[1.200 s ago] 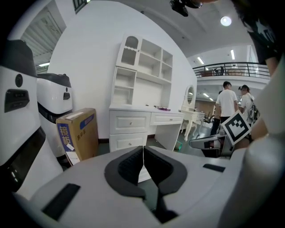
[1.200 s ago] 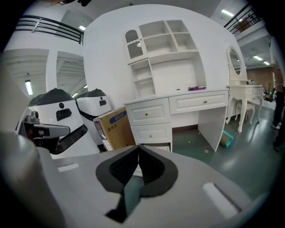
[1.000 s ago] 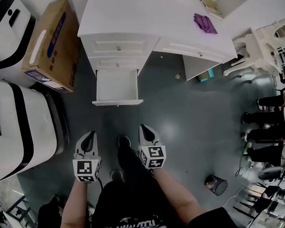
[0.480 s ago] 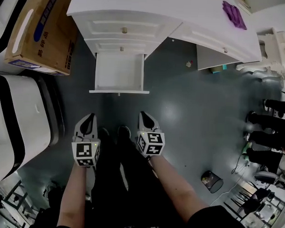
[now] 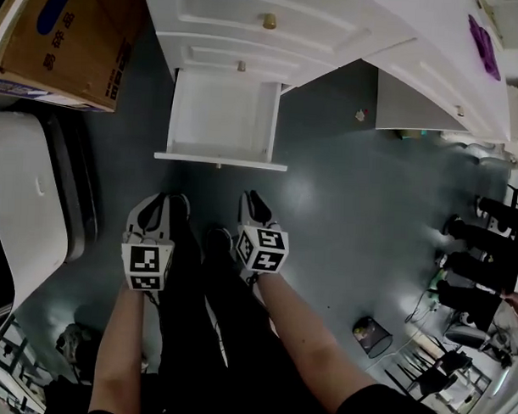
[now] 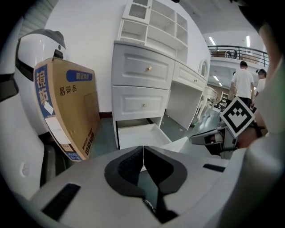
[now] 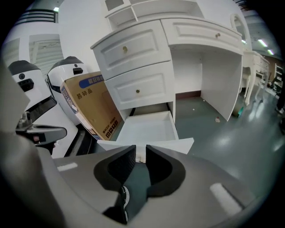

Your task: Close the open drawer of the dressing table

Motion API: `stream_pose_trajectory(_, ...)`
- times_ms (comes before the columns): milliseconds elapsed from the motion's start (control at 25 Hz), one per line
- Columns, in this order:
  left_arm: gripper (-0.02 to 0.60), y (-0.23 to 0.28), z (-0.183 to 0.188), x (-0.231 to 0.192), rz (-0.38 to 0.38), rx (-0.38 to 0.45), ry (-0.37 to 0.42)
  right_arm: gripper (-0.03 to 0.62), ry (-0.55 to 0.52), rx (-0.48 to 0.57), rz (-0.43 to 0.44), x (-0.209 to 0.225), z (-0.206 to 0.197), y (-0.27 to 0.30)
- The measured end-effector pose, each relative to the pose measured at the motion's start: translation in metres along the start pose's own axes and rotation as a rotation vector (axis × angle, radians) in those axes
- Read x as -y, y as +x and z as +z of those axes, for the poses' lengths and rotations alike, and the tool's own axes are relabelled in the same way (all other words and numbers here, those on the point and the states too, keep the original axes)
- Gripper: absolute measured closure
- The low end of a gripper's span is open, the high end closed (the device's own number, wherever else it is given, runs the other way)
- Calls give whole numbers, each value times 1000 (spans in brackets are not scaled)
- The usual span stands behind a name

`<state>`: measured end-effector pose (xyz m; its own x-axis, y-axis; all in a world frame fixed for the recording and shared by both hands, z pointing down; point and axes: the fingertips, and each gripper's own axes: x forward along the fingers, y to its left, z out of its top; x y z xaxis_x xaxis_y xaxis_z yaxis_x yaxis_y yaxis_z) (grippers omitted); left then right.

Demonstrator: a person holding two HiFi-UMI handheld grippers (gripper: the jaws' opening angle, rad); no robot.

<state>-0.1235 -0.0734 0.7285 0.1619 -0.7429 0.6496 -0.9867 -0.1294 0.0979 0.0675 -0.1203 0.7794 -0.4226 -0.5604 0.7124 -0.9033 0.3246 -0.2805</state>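
Observation:
The white dressing table (image 5: 274, 24) stands at the top of the head view, and its bottom drawer (image 5: 220, 116) is pulled out and empty. The drawer front (image 5: 220, 161) faces me. Both grippers hang over the floor a little short of that front. My left gripper (image 5: 157, 200) points at the drawer (image 6: 138, 135) with its jaws shut on nothing (image 6: 143, 149). My right gripper (image 5: 252, 198) is aimed at the drawer front (image 7: 178, 143). Its jaws have just been opening and show a narrow gap (image 7: 140, 151) with nothing between them.
A cardboard box (image 5: 61, 34) leans left of the table. A white and black unit (image 5: 21, 211) stands at the left. My feet (image 5: 215, 239) are between the grippers. A waste bin (image 5: 371, 336) and other people's legs (image 5: 486, 252) are at the right. A purple cloth (image 5: 483, 36) lies on the tabletop.
Both grippers have come down and forward toward the drawer front, which now looks larger and nearer. The drawer stays pulled out.

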Motion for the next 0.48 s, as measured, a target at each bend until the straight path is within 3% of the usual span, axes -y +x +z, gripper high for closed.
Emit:
stream_pose_trajectory(200,571,37,-38,-17,-12,-22,-43,448,50,-63,-5,-3,-34,50)
stream_pose_trajectory(480,571,70,-59,-40,-14,-30,-52,455,-32,-186,-32,-5,-70,113)
